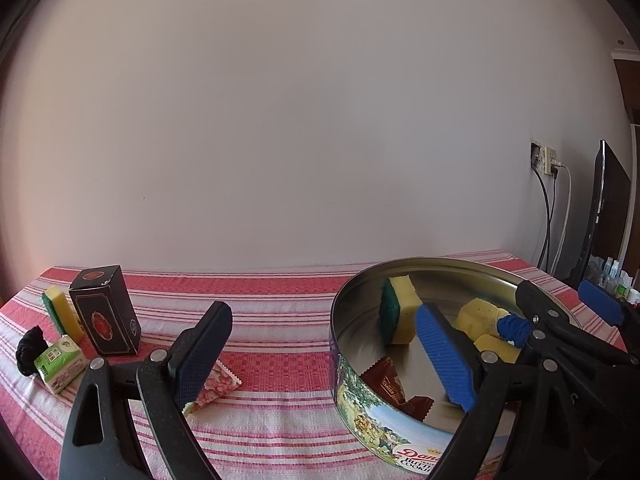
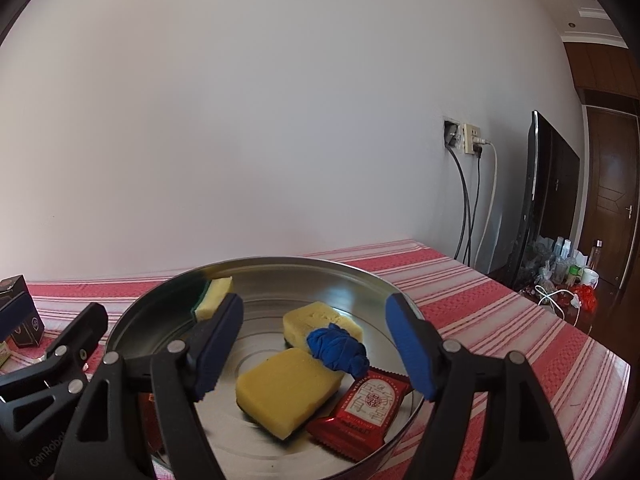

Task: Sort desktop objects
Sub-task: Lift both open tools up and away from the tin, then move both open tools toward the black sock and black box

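A round metal cookie tin (image 2: 280,268) stands on the red-striped cloth. In it lie two yellow sponges (image 2: 284,392), a red snack packet (image 2: 360,412) and a blue knotted cloth (image 2: 336,348) resting on the sponges. Another yellow-green sponge (image 1: 398,314) leans at the tin's wall. My right gripper (image 2: 316,350) is over the tin, open, with the blue cloth between its fingers but untouched by the pads. My left gripper (image 1: 324,360) is open and straddles the tin's left wall (image 1: 340,364), holding nothing. The right gripper (image 1: 560,300) shows at the tin's far right.
Left of the tin on the cloth stand a black box (image 1: 104,316), a yellow-green sponge (image 1: 60,312), a black knotted cloth (image 1: 30,350), a small green-white box (image 1: 60,364) and a pink packet (image 1: 216,388). A TV (image 2: 548,196) and cables (image 2: 468,208) are beyond the table's right edge.
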`<state>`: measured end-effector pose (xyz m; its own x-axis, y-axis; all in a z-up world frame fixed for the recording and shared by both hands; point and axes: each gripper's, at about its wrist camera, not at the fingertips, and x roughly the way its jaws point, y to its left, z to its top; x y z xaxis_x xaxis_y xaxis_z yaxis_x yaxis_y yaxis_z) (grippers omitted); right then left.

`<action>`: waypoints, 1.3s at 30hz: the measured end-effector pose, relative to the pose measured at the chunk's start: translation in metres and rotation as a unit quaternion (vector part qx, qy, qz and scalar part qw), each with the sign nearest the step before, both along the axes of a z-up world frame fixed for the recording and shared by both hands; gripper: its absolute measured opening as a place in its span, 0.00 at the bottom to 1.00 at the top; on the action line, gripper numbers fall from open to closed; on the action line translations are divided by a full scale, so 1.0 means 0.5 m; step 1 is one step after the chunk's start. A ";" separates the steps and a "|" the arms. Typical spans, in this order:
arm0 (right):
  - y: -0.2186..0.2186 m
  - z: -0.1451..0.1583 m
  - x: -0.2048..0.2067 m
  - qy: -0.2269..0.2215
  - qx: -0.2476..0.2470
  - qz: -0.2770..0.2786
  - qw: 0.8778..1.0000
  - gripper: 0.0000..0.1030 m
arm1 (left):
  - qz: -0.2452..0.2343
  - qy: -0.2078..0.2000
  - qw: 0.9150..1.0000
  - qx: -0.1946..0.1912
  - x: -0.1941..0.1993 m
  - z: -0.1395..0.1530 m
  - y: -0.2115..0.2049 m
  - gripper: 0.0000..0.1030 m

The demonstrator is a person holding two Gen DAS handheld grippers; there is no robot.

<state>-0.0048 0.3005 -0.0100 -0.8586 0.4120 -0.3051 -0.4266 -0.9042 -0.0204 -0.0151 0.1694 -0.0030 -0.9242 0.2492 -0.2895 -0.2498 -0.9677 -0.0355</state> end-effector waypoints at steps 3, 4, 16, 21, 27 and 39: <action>-0.010 -0.002 0.001 -0.003 0.003 0.004 1.000 0.73 | 0.003 0.000 1.000 0.003 0.006 0.000 -0.011 0.92; -0.014 -0.003 0.002 -0.003 0.004 0.004 1.000 0.73 | 0.004 -0.001 1.000 0.004 0.006 0.000 -0.014 0.92; -0.055 -0.003 0.025 0.003 0.000 0.016 1.000 0.75 | 0.021 -0.006 1.000 0.005 0.030 0.002 -0.062 0.92; -0.083 -0.003 0.036 0.004 -0.001 0.022 1.000 0.76 | 0.030 -0.010 0.999 0.004 0.038 0.002 -0.094 0.92; -0.132 -0.005 0.035 0.000 -0.002 0.045 0.999 0.76 | 0.042 -0.023 0.999 0.008 0.047 0.002 -0.149 0.92; -0.257 -0.013 0.003 -0.020 -0.003 0.111 0.994 0.76 | 0.091 -0.053 0.994 0.011 0.042 -0.006 -0.295 0.92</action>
